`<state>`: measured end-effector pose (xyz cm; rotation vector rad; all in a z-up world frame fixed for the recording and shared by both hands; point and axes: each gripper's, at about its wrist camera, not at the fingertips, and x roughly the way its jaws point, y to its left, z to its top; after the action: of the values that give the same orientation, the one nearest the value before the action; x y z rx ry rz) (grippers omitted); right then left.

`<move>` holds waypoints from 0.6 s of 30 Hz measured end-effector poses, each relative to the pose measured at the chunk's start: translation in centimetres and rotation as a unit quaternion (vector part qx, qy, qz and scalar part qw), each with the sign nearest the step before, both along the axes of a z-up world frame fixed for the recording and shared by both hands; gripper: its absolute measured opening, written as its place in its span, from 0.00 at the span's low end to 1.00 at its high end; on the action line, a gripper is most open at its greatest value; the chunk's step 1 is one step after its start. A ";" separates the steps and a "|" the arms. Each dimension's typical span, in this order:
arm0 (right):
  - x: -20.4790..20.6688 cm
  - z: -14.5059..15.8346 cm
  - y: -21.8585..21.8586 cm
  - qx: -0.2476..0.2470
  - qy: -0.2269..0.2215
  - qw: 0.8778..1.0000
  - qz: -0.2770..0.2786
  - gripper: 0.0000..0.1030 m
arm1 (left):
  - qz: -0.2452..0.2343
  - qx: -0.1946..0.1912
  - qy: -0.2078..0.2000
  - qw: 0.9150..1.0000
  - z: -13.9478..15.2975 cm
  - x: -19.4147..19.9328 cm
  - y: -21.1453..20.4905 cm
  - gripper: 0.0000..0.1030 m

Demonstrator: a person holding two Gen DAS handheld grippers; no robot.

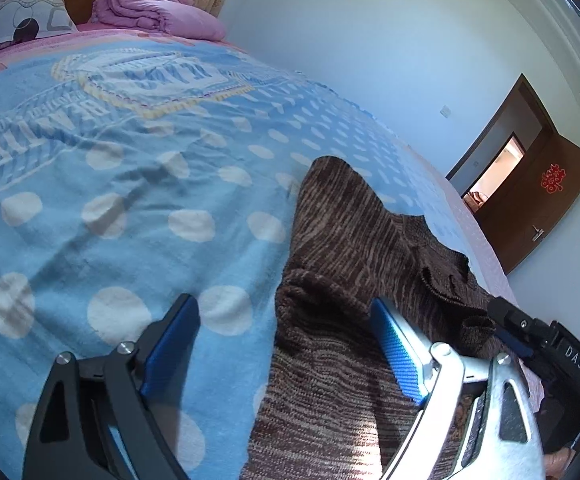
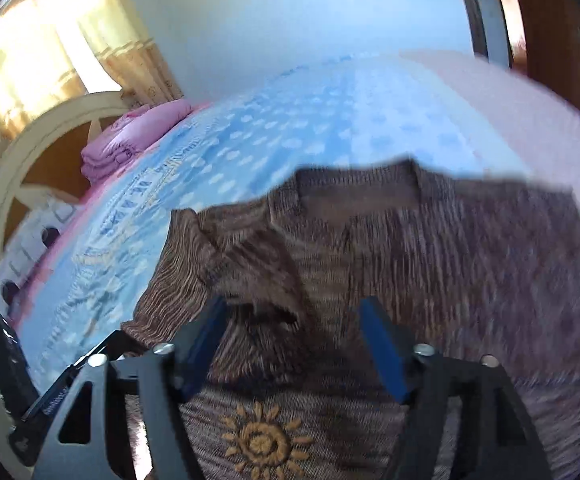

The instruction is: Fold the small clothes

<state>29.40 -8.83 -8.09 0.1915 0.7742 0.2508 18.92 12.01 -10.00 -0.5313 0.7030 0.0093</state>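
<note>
"DAS" stands on the right gripper (image 1: 507,322); a red double-happiness sign marks the door (image 1: 551,178).

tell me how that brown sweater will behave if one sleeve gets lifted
The sweater is a soft knit that already creases and bunches at the sleeve, so it would likely go limp and drape. Its ribbed yarn looks grippy, so it should not slip from the jaws. On the fuzzy blanket it would probably drag and wrinkle rather than slide.

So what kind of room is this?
A bedroom, most likely: a bed with a blue polka-dot blanket, a pillow and a folded pink quilt at its head, and a curtained window. A brown knitted sweater lies on the bed.
</note>
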 end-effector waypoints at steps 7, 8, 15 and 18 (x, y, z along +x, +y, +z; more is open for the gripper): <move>0.0 -0.2 8.7 -0.263 -0.074 0.948 0.166 0.70 | -0.003 0.004 -0.001 1.000 0.0 0.1 -0.1 0.90; 0.1 -0.7 9.4 -0.284 -0.081 0.940 0.172 0.69 | -0.003 0.004 -0.001 1.000 0.0 0.0 -0.2 0.90; 3.3 0.1 6.2 -0.197 -0.032 0.970 0.138 0.03 | -0.005 0.007 -0.002 1.000 0.0 0.1 -0.2 0.91; 3.5 2.3 0.7 -0.055 -0.041 0.995 0.073 0.03 | -0.005 0.012 -0.001 1.000 0.0 0.2 -0.3 0.91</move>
<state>32.94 -8.11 -5.74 0.0198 0.7184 0.3510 19.10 11.66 -9.97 -0.5056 0.7036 0.0073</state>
